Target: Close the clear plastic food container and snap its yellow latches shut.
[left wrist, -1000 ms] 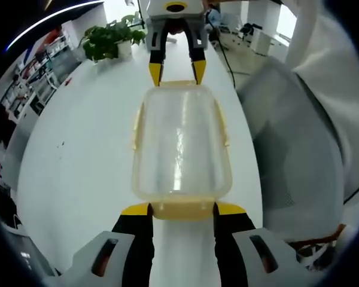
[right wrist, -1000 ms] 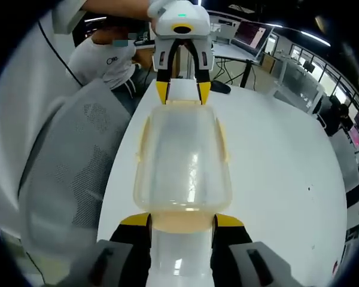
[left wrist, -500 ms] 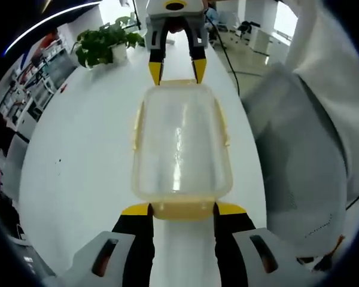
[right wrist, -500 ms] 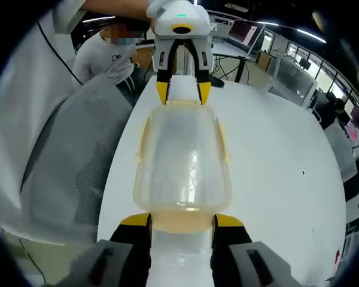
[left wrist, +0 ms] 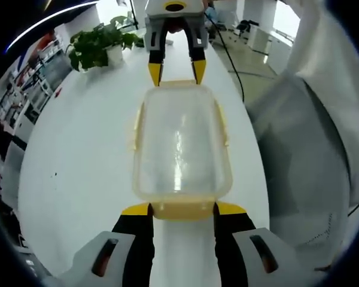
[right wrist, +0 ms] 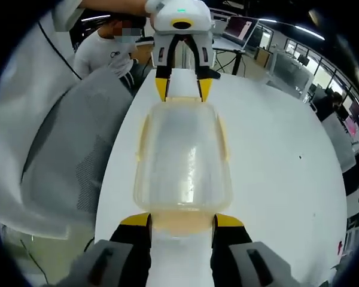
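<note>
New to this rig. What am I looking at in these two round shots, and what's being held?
No robot arm here: a person holds a two-jaw gripper in each hand, and a fisheye camera rides on each, looking along its jaws.

In the left gripper view, the left gripper rises from the bottom, its yellow-tipped jaws at the near end of the clear plastic food container with yellow latches. The right gripper faces it at the far end. The right gripper view shows the reverse: the right gripper near, the left far.

The container sits on a white table with its lid on. Whether the jaws squeeze the end latches or just flank them, I can't tell. A potted green plant stands farther back.
</note>
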A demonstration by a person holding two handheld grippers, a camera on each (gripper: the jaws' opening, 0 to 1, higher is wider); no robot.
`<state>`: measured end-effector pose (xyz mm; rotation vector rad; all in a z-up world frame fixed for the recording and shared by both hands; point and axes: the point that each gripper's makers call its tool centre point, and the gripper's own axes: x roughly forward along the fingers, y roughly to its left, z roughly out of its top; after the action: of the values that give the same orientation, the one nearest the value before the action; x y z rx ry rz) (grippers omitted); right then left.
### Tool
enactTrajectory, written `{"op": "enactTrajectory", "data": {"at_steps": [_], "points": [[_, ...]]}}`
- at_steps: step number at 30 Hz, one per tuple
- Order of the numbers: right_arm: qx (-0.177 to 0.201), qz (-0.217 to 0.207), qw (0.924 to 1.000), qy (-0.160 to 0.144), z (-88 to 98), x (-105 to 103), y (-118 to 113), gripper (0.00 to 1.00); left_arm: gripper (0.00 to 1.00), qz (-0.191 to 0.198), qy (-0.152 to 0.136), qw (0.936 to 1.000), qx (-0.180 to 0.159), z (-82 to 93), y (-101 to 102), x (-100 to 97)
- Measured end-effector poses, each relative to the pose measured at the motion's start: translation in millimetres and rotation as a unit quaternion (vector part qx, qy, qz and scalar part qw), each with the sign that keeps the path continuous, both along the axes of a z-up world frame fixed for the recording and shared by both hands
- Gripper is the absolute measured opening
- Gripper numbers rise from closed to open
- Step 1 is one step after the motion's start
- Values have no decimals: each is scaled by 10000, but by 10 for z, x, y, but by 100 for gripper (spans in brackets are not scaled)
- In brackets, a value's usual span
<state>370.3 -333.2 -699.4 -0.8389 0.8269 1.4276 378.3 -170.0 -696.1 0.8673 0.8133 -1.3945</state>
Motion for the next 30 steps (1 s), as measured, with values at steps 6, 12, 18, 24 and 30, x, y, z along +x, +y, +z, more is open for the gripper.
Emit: {"op": "enactTrajectory", "data": {"at_steps": [6,12,18,24,30], "points": [[-79,7,10000,6,-54,12,-151,37,37,-40,25,10000,10,-75,-167,22],[-145,9,9999,14,-127,36,-263,37,37,-39,34,10000,12,-156,-280,39],[-225,83,9997,41,-225,31,-312,37,37,-70,47,9999,78,-232,-329,8],[-230,114,9997,60,-289,32,-295,37,37,-63,35,9999,154,-290,-303,21],[-269,104,9996,66,-341,43,-303,37,37,-42,46,9998,185,-357,-313,28]]}}
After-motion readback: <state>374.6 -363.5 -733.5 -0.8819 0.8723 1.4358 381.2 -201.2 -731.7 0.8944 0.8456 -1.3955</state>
